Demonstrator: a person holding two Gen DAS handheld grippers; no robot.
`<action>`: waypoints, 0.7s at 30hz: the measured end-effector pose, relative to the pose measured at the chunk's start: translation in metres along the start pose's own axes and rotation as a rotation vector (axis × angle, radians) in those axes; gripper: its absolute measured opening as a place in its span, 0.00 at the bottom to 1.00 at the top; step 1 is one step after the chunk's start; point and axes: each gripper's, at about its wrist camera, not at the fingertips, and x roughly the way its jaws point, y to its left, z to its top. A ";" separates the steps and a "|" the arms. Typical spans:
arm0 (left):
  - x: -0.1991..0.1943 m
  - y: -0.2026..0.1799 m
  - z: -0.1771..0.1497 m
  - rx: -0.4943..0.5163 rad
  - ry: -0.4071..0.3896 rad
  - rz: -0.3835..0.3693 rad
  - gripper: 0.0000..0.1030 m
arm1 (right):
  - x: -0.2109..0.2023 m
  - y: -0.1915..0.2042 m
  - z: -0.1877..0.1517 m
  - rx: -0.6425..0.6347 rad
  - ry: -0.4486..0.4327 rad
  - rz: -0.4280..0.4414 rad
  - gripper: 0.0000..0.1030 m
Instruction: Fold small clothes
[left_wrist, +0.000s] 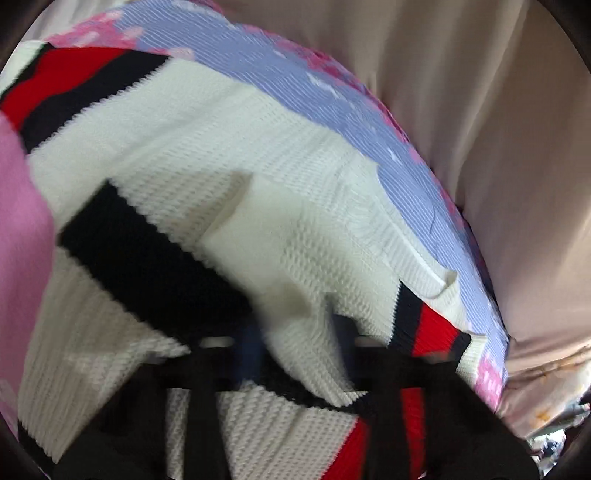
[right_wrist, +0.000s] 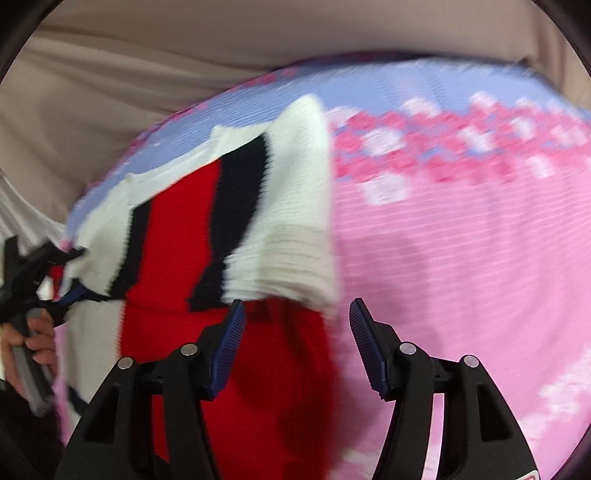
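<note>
Sweater (left_wrist: 229, 155), ribbed white knit, bunched between left tongs (left_wrist: 295, 354).

One knitted sweater (left_wrist: 229, 155), one floral bedcover (right_wrist: 461, 240), two tongs (right_wrist: 295, 343)

White knit sweater (left_wrist: 207, 147), red and black stripes; pink-lilac floral cloth (right_wrist: 461, 240)

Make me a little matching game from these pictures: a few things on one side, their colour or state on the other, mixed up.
Things:
1. sweater
2. bedspread
3. left gripper
4. right gripper

States:
A. fingers apart, nothing between them
B. pink and lilac, spread underneath
C. white knit with red and black stripes
D. closed on a fold of knit

Pairs: 1-C, 2-B, 3-D, 4-A
</note>
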 end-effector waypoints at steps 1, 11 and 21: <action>-0.002 -0.001 0.002 -0.007 -0.015 0.000 0.08 | 0.007 0.003 0.000 -0.005 -0.003 -0.004 0.52; 0.008 -0.053 -0.020 0.112 0.017 -0.081 0.06 | -0.053 -0.079 0.021 0.108 -0.160 -0.147 0.09; 0.047 -0.112 -0.064 0.235 0.078 -0.104 0.06 | -0.062 -0.131 -0.004 0.080 -0.033 -0.233 0.18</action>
